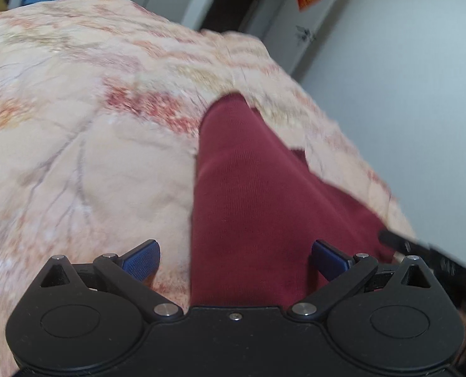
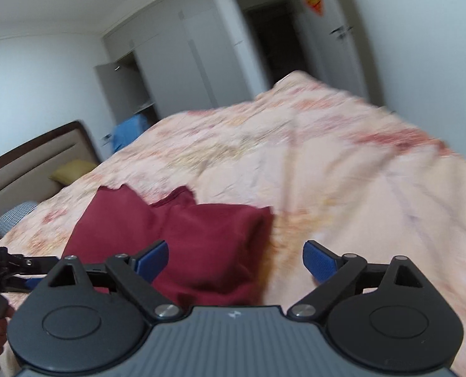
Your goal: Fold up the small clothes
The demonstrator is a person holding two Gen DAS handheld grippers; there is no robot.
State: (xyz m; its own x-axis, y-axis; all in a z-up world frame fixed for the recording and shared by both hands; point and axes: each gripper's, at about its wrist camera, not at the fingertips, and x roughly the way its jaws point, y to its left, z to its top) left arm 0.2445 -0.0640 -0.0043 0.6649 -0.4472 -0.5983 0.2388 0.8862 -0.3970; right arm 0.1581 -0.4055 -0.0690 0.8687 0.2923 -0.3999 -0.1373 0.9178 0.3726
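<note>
A dark red garment (image 1: 252,194) lies on the pink patterned bedspread (image 1: 75,125). In the left wrist view it runs between my left gripper's (image 1: 236,260) blue fingertips, which stand wide apart and hold nothing. In the right wrist view the garment (image 2: 201,238) lies folded over in a bunch, in front of and to the left of my right gripper (image 2: 236,262), which is open and empty above the bedspread (image 2: 343,172). The left gripper also shows at the left edge of the right wrist view (image 2: 28,282).
A wooden headboard (image 2: 28,157), a yellow pillow (image 2: 72,169) and a checked pillow (image 2: 13,216) are at the far left of the bed. White wardrobes (image 2: 176,62), a dark doorway (image 2: 274,40) and blue cloth (image 2: 129,132) stand beyond the bed.
</note>
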